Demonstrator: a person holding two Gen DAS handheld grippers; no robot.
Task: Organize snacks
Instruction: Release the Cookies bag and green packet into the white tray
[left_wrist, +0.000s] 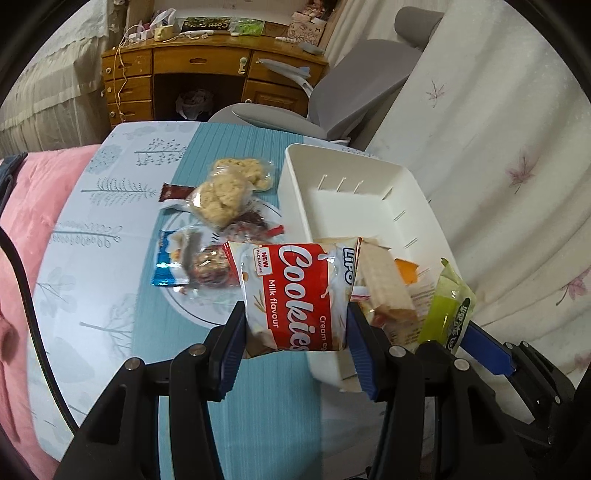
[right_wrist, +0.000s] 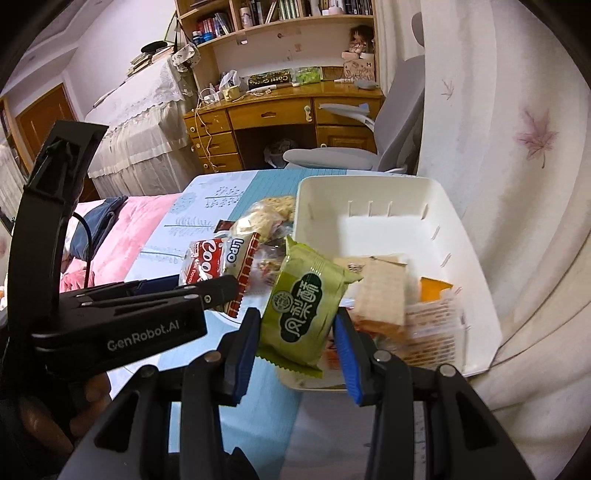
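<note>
While each tool (left_wrist: 295, 332) (right_wrist: 295, 339) grips a packet, red-and-white cookie bag (left_wrist: 295, 295) left, green foil pastry pack (right_wrist: 306, 314) right, release only once clear inside the white plastic bin (right_wrist: 369, 192).

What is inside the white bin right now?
The white bin holds a tan wafer pack, an orange packet and a clear printed wrapper at its near end; the far half is bare. The held green packet covers the near corner.

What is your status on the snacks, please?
Left gripper shut on cookies. Right gripper shut on green pack. Both held at white bin; bin's near end already has snacks, far end bare.
</note>
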